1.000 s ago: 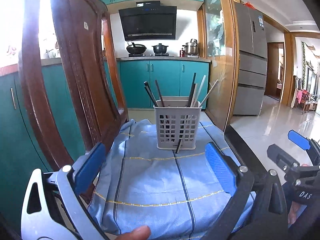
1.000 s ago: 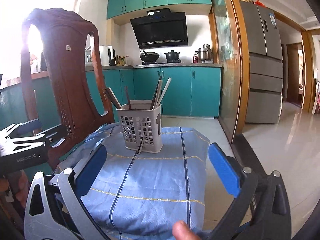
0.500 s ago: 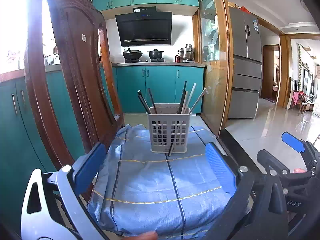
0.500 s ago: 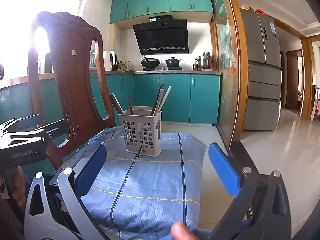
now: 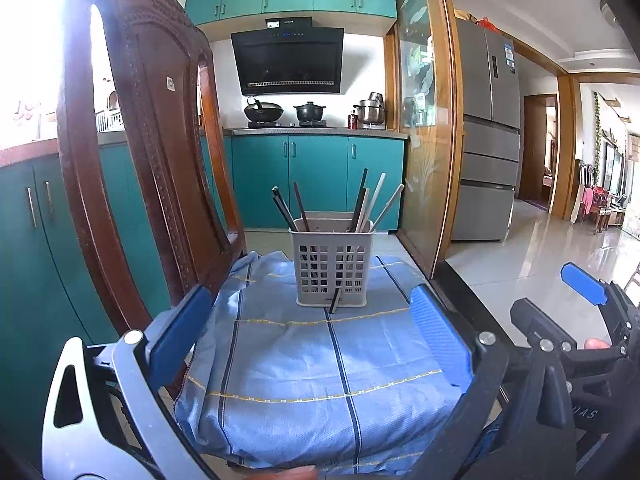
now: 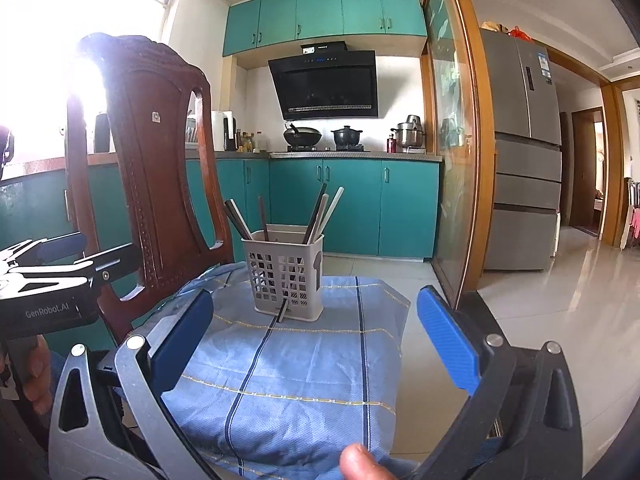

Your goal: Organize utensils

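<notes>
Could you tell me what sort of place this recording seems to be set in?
Most likely a home kitchen: a range hood hangs over pots on a stove, teal cabinets line the wall, and a refrigerator stands beside the doorway.

Grey lattice basket (image 5: 331,270) on a light-blue cloth (image 5: 320,380) with dark-blue and yellow stripes; teal cabinets (image 6: 352,204); blue claw pads (image 5: 440,340).

A home kitchen is shown — teal cabinets (image 6: 324,10) are mounted at twelve o'clock above a black range hood (image 6: 326,84), with a wok (image 6: 302,136) and pots set on the stove. A steel refrigerator (image 6: 524,152) is seen at two o'clock — a carved wooden chair (image 6: 156,176) at ten.
</notes>
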`<state>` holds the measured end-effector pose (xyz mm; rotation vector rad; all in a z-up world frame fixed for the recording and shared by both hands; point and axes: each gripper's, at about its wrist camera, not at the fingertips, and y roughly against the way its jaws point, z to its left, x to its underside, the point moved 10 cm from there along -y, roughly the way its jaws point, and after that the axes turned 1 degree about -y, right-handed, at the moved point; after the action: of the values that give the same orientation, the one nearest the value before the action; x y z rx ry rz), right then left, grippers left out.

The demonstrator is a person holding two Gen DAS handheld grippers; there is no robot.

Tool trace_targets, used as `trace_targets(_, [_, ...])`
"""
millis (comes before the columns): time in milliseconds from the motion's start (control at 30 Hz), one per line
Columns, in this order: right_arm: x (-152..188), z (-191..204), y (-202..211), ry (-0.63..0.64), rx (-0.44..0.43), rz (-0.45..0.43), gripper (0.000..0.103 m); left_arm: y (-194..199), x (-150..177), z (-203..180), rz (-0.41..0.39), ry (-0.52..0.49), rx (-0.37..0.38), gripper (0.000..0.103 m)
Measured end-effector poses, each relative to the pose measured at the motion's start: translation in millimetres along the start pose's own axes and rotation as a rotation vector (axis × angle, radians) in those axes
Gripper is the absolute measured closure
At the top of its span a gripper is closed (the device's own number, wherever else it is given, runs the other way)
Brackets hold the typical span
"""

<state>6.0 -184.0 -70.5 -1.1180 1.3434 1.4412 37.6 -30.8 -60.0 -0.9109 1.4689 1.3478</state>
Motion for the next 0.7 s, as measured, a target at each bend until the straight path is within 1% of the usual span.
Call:
trace_targets(300, [-7.8,-0.1,1.9,0.012,0.019,-0.019,0.003,0.9,-0.8,-1.6,0.002,-0.007,0.018,0.004])
trace_targets(700, [-7.0,6.2,0.1,0.023,0.018,-0.013,0.003,2.2,1.5,0.3,0.012,0.004,0.026,0.004])
